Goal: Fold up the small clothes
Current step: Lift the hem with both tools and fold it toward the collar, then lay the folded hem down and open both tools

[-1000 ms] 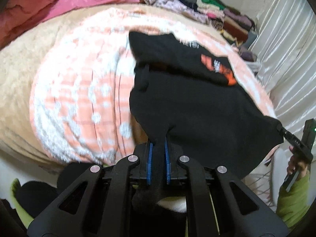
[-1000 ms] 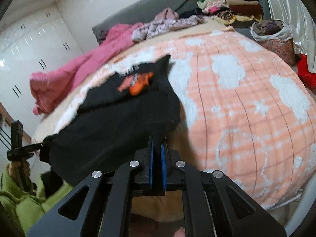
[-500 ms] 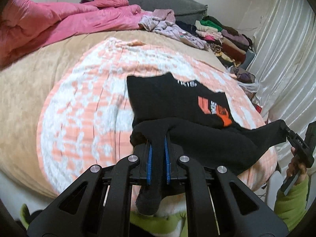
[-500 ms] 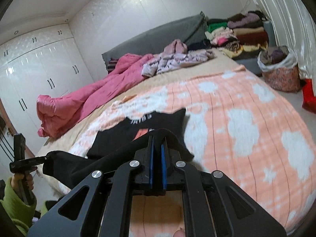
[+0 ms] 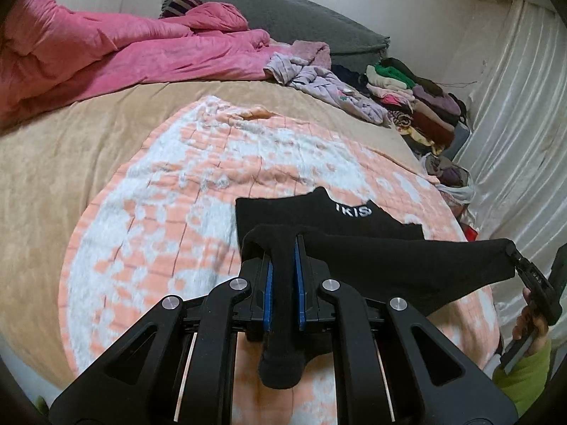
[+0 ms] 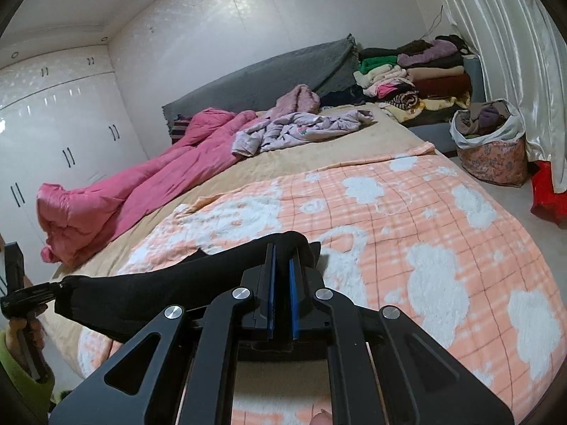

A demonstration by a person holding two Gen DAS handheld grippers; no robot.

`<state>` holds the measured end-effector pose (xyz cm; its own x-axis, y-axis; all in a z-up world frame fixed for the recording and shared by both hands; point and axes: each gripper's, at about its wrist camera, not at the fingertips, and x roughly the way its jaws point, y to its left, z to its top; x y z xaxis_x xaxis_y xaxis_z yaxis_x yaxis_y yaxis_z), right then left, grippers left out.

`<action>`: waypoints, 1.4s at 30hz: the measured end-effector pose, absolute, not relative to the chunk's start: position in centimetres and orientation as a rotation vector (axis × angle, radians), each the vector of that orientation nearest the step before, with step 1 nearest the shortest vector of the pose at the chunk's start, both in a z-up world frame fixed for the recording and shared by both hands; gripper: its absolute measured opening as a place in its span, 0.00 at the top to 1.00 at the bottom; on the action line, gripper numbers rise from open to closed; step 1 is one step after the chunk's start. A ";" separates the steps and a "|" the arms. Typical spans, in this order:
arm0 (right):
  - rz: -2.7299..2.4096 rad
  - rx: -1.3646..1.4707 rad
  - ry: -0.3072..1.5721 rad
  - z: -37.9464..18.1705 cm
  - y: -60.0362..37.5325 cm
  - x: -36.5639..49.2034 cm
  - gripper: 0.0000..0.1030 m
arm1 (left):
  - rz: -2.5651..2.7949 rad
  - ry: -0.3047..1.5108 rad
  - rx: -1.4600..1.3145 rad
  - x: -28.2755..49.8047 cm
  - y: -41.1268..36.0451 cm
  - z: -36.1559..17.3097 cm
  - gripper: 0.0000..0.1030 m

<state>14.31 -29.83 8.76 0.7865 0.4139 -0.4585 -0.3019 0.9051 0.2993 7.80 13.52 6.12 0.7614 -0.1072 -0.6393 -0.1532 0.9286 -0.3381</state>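
I have the left gripper [image 5: 282,265] and right gripper [image 6: 281,276] each pinching a hem corner of the black shirt [image 5: 389,262], low centre of frame, stretched taut above the orange blanket [image 5: 170,219] to fold it over evenly.

Garment [image 5: 389,265]: black, white lettering. Blanket [image 5: 159,219]: peach grid, white cloud patches. Duvet [image 5: 124,53], 11 o'clock: pink. Tool pads [image 5: 268,290]: blue.

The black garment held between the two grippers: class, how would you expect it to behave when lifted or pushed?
Probably floppy: the black garment sags between the left gripper and right gripper. Likely light, since two corner pinches carry its raised edge. A push would probably bunch it on the fuzzy peach blanket rather than slide it.
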 end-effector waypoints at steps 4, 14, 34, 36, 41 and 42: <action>0.363 0.206 0.570 8.0 -29.1 16.6 0.94 | 0.049 0.715 -0.386 9.9 14.0 5.4 0.96; 0.308 0.183 0.669 4.8 -26.9 21.6 0.94 | 0.092 0.776 -0.346 14.3 14.5 2.4 0.96; 0.252 0.094 0.676 2.4 -25.0 21.0 0.44 | 0.150 0.697 -0.229 13.1 14.1 2.7 0.51; 0.261 0.065 0.654 2.7 -24.5 19.9 0.42 | 0.125 0.691 -0.206 12.4 13.2 3.1 0.51; 0.314 -0.020 0.629 2.5 -22.3 16.9 0.42 | 0.054 0.718 -0.154 11.5 10.3 2.4 0.62; 0.323 -0.029 0.632 2.4 -21.9 16.6 0.42 | 0.039 0.732 -0.136 11.4 9.5 2.0 0.66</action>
